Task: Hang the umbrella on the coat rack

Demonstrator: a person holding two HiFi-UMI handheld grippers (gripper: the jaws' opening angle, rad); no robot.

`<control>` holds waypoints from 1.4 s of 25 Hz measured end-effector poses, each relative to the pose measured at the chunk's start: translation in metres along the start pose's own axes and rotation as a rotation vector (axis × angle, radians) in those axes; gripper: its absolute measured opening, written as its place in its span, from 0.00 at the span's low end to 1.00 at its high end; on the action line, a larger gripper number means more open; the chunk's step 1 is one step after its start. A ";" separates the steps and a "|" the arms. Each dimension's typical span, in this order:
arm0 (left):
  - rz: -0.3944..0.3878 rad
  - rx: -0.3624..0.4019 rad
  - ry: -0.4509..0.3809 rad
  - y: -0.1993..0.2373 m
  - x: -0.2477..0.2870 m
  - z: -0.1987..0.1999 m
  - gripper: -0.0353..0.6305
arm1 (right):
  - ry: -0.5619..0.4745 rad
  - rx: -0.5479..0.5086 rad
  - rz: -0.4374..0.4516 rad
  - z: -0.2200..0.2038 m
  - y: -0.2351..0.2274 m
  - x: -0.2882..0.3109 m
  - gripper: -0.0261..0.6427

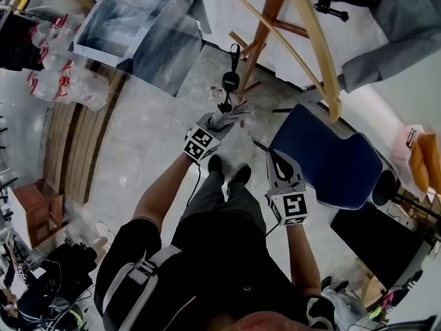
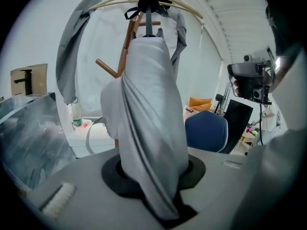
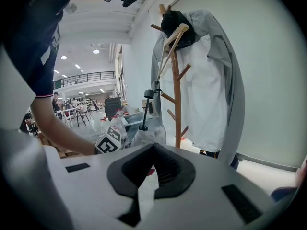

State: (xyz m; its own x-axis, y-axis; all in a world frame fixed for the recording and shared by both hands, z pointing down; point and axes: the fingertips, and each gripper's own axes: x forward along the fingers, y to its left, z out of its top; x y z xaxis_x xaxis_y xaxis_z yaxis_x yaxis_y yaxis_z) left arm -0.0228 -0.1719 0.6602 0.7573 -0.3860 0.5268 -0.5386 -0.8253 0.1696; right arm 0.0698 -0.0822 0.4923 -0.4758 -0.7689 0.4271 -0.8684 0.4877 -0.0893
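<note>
My left gripper [image 1: 226, 116] is shut on the folded grey umbrella [image 2: 151, 123], gripping its fabric body. The umbrella's thin shaft and black handle [image 2: 147, 5] stick up past the jaws toward the wooden coat rack [image 2: 127, 37]. In the head view the handle with its black strap [image 1: 231, 80] hangs above the floor, just left of the coat rack's post [image 1: 265, 23]. My right gripper [image 1: 277, 160] hovers to the right, shut with nothing in it. The right gripper view shows the coat rack [image 3: 176, 87] upright, the umbrella [image 3: 144, 110] to its left and my own jaws [image 3: 153, 147] together.
A grey coat [image 3: 216, 80] and a dark cap [image 3: 175, 25] hang on the rack. A blue chair [image 1: 329, 158] stands right of my right gripper. A clear plastic-covered box [image 1: 134, 29] sits left of the rack, with bottles [image 1: 48, 74] farther left.
</note>
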 end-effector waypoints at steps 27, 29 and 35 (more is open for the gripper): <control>-0.068 -0.039 -0.014 -0.001 0.009 -0.011 0.22 | 0.000 -0.004 0.000 -0.005 0.005 0.000 0.04; -0.074 -0.047 -0.010 -0.001 0.010 -0.013 0.22 | 0.000 -0.006 0.000 -0.004 0.005 0.000 0.04; -0.083 -0.076 -0.003 0.008 0.021 -0.018 0.22 | 0.003 -0.006 0.001 -0.003 0.006 0.004 0.04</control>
State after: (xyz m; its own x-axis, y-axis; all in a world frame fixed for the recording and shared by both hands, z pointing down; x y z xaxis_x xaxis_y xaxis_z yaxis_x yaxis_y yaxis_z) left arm -0.0178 -0.1793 0.6876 0.8014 -0.3187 0.5061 -0.5004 -0.8208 0.2756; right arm 0.0634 -0.0814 0.4965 -0.4766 -0.7670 0.4296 -0.8668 0.4914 -0.0842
